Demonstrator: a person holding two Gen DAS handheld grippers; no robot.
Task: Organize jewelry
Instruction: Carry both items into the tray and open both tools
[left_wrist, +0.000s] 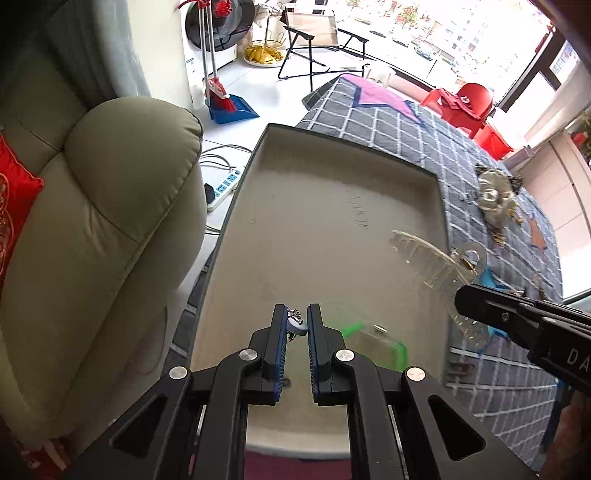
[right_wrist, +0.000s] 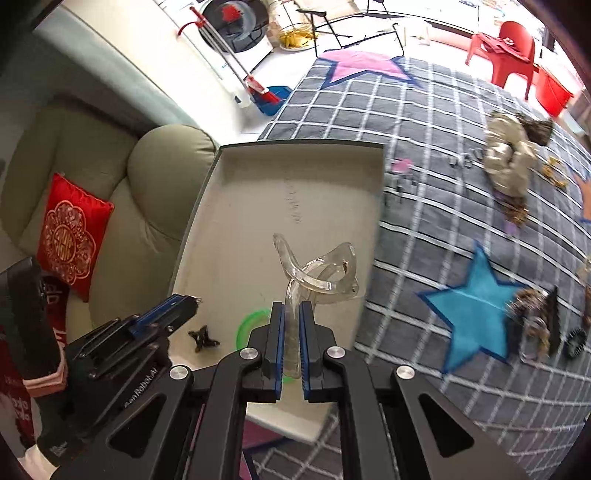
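A shallow beige tray (left_wrist: 314, 229) lies on a grey checked blanket. My left gripper (left_wrist: 297, 314) hovers over its near end, shut on a small silvery trinket with a pale blue round piece (left_wrist: 296, 325). My right gripper (right_wrist: 291, 310) is shut on a clear plastic hair claw clip (right_wrist: 325, 273), held above the tray's (right_wrist: 258, 192) right side. In the left wrist view the right gripper (left_wrist: 463, 299) comes in from the right with the claw clip (left_wrist: 432, 258). A green ring (right_wrist: 245, 325) and a small dark butterfly piece (right_wrist: 203, 338) lie in the tray. The left gripper (right_wrist: 186, 301) shows at lower left.
A gold scrunchie (right_wrist: 509, 162) and leopard-print hair pieces (right_wrist: 535, 317) lie on the blanket (right_wrist: 424, 240) right of the tray, with a small black clip (right_wrist: 576, 341). A green sofa (left_wrist: 110, 203) stands close on the left.
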